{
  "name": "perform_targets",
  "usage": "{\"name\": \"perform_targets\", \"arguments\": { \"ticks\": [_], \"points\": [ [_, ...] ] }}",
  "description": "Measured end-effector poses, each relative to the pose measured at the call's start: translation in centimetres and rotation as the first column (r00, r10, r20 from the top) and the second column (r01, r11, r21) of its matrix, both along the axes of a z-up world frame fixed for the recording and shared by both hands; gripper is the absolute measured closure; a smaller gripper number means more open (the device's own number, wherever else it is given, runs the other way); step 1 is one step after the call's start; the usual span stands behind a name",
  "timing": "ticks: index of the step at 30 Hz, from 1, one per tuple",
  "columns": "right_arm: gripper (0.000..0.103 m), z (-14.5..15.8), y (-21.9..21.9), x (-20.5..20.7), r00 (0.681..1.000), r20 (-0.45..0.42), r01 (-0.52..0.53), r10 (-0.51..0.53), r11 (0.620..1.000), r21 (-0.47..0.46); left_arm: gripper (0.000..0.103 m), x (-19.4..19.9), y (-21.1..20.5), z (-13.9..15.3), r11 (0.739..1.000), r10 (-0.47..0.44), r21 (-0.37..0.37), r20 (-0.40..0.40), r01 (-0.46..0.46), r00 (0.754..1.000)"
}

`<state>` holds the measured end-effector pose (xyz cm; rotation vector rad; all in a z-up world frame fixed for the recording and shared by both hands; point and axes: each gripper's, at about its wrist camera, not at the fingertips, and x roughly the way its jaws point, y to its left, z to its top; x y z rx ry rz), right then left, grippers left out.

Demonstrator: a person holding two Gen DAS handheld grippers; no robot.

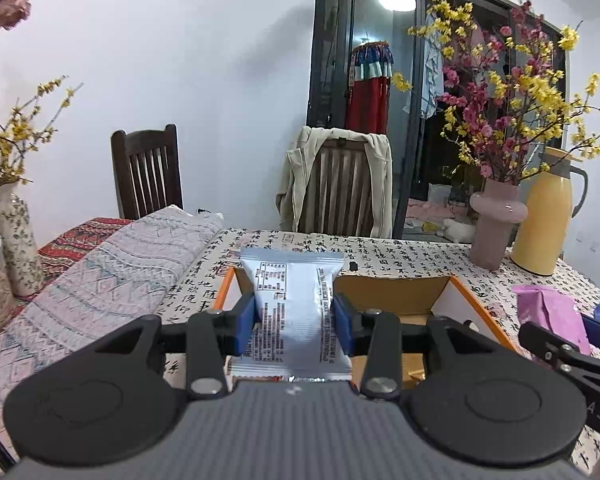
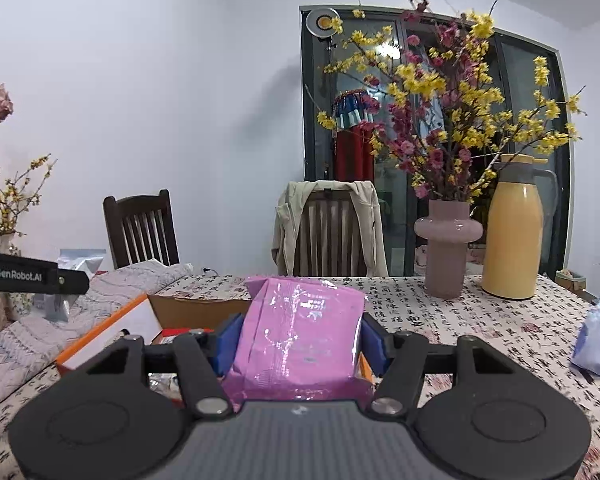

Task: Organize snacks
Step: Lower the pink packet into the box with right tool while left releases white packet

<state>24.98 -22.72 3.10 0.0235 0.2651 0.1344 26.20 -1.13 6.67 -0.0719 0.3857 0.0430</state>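
My left gripper (image 1: 294,312) is shut on a silver-white snack packet (image 1: 296,300), held upright above the near edge of an orange-rimmed cardboard box (image 1: 476,312). My right gripper (image 2: 300,340) is shut on a pink snack packet (image 2: 300,332), held over the same box (image 2: 112,324), whose inside shows some red and clear wrappers. In the left wrist view the pink packet (image 1: 548,316) and the right gripper's arm show at the right edge. In the right wrist view the left gripper's arm and the silver packet (image 2: 72,268) show at the far left.
A calligraphy-print tablecloth (image 2: 480,332) covers the table. A pink vase of flowers (image 2: 448,256) and a yellow thermos jug (image 2: 514,236) stand at the back right. A blue-white bag (image 2: 598,340) lies at the right. Folded patterned cloth (image 1: 112,272) lies left; two chairs stand behind.
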Motion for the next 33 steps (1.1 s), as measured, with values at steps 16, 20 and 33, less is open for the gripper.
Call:
{"name": "perform_targets", "arguments": {
  "ticks": [16,20,33],
  "points": [
    [0.042,-3.4,1.6,6.6,0.994,-0.103,-0.036,0.036,0.999,0.010,0.061,4.8,1.2,-3.9,1.000,0.008,-0.019,-0.054,-0.009,0.998],
    [0.042,-3.4,1.8,6.4,0.993,-0.108,-0.041,0.041,0.999,0.007,0.051,4.5,1.4,-4.0,0.999,0.001,-0.037,-0.050,-0.003,0.999],
    [0.000,-3.0,1.1,5.3,0.997,-0.071,-0.017,0.019,0.999,0.033,0.000,2.7,1.7,-3.0,0.996,0.052,-0.067,0.020,-0.050,0.998]
  ]
}}
